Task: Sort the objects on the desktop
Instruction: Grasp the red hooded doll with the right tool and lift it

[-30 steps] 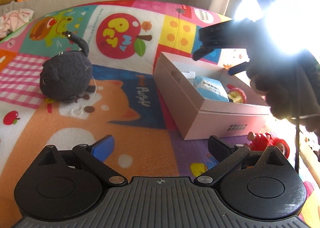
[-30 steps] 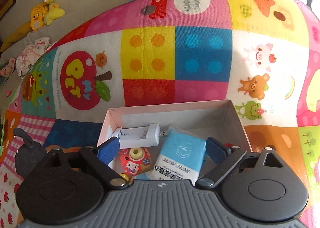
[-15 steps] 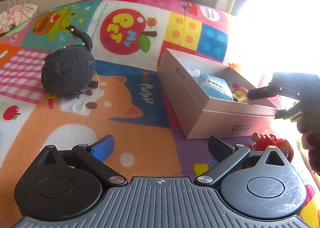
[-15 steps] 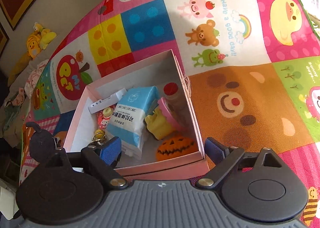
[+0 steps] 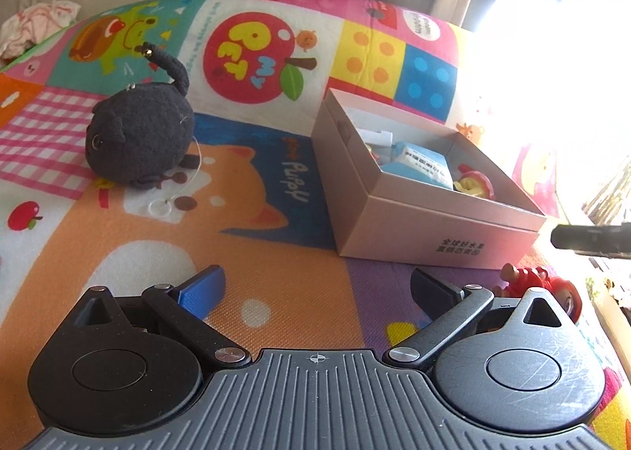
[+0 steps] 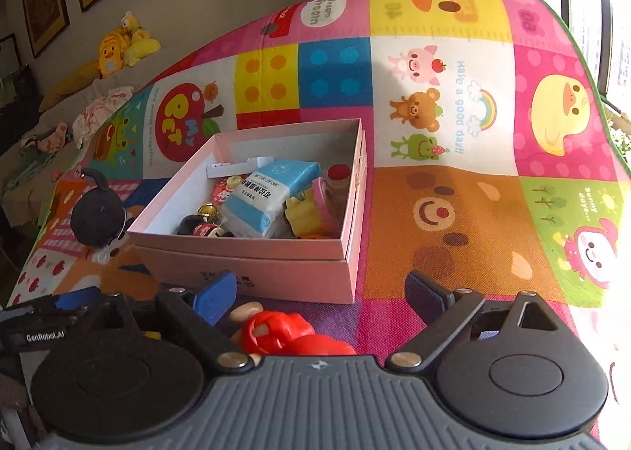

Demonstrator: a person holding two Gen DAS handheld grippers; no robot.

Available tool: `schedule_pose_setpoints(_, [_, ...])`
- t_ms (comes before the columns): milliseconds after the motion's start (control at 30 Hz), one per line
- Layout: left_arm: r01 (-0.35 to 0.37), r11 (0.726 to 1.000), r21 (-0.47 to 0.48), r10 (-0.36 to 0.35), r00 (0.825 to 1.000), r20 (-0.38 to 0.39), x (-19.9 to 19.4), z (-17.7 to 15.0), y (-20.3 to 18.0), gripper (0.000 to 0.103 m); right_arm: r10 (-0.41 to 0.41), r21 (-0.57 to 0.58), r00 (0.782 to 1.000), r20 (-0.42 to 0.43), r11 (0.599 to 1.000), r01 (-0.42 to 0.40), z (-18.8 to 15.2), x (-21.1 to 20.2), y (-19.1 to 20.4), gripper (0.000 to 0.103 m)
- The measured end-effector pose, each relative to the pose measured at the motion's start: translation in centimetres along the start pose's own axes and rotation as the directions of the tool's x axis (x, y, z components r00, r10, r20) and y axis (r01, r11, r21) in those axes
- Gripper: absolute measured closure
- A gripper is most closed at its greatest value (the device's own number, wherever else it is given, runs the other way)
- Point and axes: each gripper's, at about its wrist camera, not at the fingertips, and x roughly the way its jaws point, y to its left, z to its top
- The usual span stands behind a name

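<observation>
A pink open box (image 5: 414, 221) sits on the colourful play mat and holds a blue tissue pack (image 6: 272, 193), a yellow and pink toy (image 6: 307, 209) and several small toys. It also shows in the right wrist view (image 6: 276, 272). A black plush cat (image 5: 138, 138) lies on the mat left of the box. A red toy figure (image 6: 284, 331) lies in front of the box, just under my right gripper (image 6: 319, 292), which is open and empty. My left gripper (image 5: 315, 284) is open and empty above the mat, and the red toy (image 5: 540, 284) sits at its right.
Yellow plush toys (image 6: 118, 43) and crumpled cloth (image 6: 102, 111) lie on a sofa beyond the mat. Framed pictures hang on the wall. Bright window glare fills the right side of the left wrist view.
My right gripper has pulled back from over the box to its near side, above the red toy. My left gripper has barely moved.
</observation>
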Motion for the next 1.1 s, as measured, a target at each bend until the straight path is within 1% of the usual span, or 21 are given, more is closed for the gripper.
schedule_pose_setpoints(100, [0.000,1.000,-0.001,0.000,1.000,0.001,0.0,0.0,0.0,0.000,-0.003,-0.060,1.000,-0.015,0.998,0.002,-1.8,-0.7,1.1,0.008])
schedule_pose_setpoints(233, [-0.003,1.000,-0.001,0.003,1.000,0.001,0.0,0.0,0.0,0.000,-0.016,-0.164,0.999,-0.038,0.986,0.010,-4.0,-0.4,2.7,0.008])
schedule_pose_setpoints(300, [-0.004,1.000,0.000,0.004,1.000,0.001,0.0,0.0,0.1,0.000,-0.025,-0.194,0.999,-0.043,0.981,0.016,-4.4,-0.2,3.1,0.008])
schedule_pose_setpoints(433, [-0.004,1.000,-0.001,0.004,1.000,0.001,0.0,0.0,0.1,0.000,-0.048,-0.215,0.998,-0.033,0.976,0.040,-4.6,0.1,3.4,0.009])
schedule_pose_setpoints(600, [-0.004,1.000,-0.001,0.004,1.000,0.000,0.0,0.0,0.1,0.000,-0.077,-0.232,0.996,-0.035,0.970,0.067,-4.5,0.5,3.4,0.023])
schedule_pose_setpoints(733, [-0.005,1.000,-0.001,0.005,1.000,0.000,0.0,0.0,0.1,0.000,-0.086,-0.228,0.996,-0.033,0.971,0.076,-4.5,0.4,3.2,0.030])
schedule_pose_setpoints(767, [-0.005,1.000,-0.001,0.005,1.000,0.000,0.0,0.0,0.0,0.000,-0.089,-0.227,0.996,-0.030,0.971,0.080,-4.4,0.4,3.2,0.033])
schedule_pose_setpoints(800, [-0.005,1.000,-0.001,0.005,1.000,0.000,0.0,0.0,0.0,0.000,-0.091,-0.224,0.995,-0.029,0.971,0.082,-4.4,0.4,3.1,0.039])
schedule_pose_setpoints(833, [-0.005,1.000,-0.001,0.005,1.000,0.000,0.0,0.0,0.1,0.000,-0.093,-0.221,0.995,-0.028,0.972,0.084,-4.3,0.4,3.1,0.042])
schedule_pose_setpoints(867, [-0.005,1.000,-0.001,0.005,1.000,0.000,0.0,0.0,0.1,0.000,-0.092,-0.218,0.995,-0.030,0.972,0.083,-4.2,0.4,3.0,0.050])
schedule_pose_setpoints(1100, [-0.005,1.000,-0.001,0.005,1.000,0.000,0.0,0.0,0.0,0.000,-0.087,-0.207,0.996,-0.016,0.975,0.082,-3.8,-0.1,3.1,0.050])
